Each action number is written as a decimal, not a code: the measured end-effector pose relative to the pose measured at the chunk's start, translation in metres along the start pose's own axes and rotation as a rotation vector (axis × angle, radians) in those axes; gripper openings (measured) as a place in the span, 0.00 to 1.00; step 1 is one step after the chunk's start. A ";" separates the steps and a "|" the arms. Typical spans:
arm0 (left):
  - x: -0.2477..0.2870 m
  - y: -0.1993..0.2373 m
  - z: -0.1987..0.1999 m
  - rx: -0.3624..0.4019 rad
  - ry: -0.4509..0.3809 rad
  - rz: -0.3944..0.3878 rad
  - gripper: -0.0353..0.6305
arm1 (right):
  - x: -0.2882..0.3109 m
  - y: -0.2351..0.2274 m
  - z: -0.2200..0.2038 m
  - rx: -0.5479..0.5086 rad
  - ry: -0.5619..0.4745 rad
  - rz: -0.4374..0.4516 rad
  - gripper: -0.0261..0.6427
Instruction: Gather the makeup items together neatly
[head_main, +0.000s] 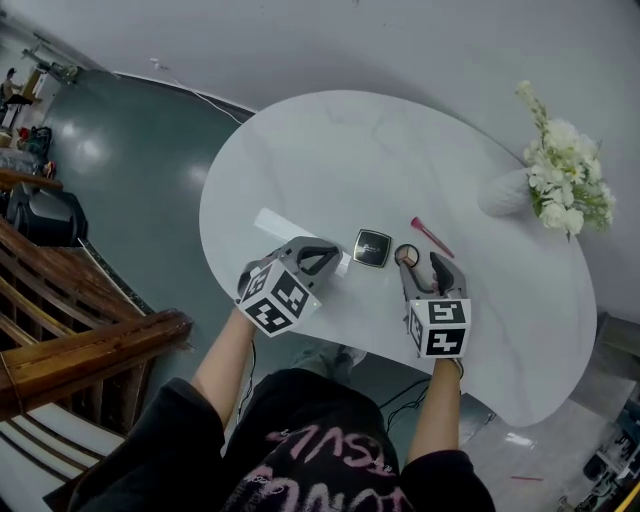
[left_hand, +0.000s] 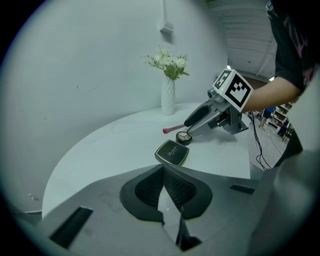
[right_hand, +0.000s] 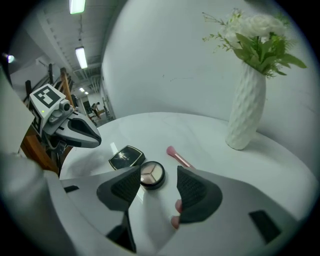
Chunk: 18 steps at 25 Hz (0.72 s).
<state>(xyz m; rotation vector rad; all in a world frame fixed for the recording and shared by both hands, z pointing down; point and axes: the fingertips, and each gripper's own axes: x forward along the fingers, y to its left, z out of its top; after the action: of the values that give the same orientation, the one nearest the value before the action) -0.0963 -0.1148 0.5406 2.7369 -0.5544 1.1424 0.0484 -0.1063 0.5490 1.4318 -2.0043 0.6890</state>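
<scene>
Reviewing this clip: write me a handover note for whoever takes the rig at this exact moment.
Left tongs: shut, empty, beside the square black compact.
Right tongs: open, empty. The round eyeshadow compact lies at their tips, pads not on it.
Items: both compacts lie close together on the white table; the pink brush lies just beyond the round one, at a slant.
Done: the three items are grouped.
Left: probably straighten the brush and tighten the row.

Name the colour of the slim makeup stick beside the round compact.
Pink. The makeup stick shows best in the right gripper view.
</scene>
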 end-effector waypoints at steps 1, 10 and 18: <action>0.001 0.000 0.002 0.009 0.000 -0.002 0.07 | -0.004 -0.004 -0.001 0.016 -0.008 -0.010 0.45; 0.017 -0.002 0.040 0.167 0.011 -0.047 0.07 | -0.038 -0.041 -0.011 0.104 -0.074 -0.147 0.16; 0.052 -0.011 0.082 0.373 0.050 -0.143 0.07 | -0.066 -0.070 -0.035 0.201 -0.089 -0.226 0.14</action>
<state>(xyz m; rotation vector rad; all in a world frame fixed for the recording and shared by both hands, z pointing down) -0.0044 -0.1395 0.5194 2.9794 -0.1450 1.3939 0.1376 -0.0591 0.5325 1.8030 -1.8403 0.7544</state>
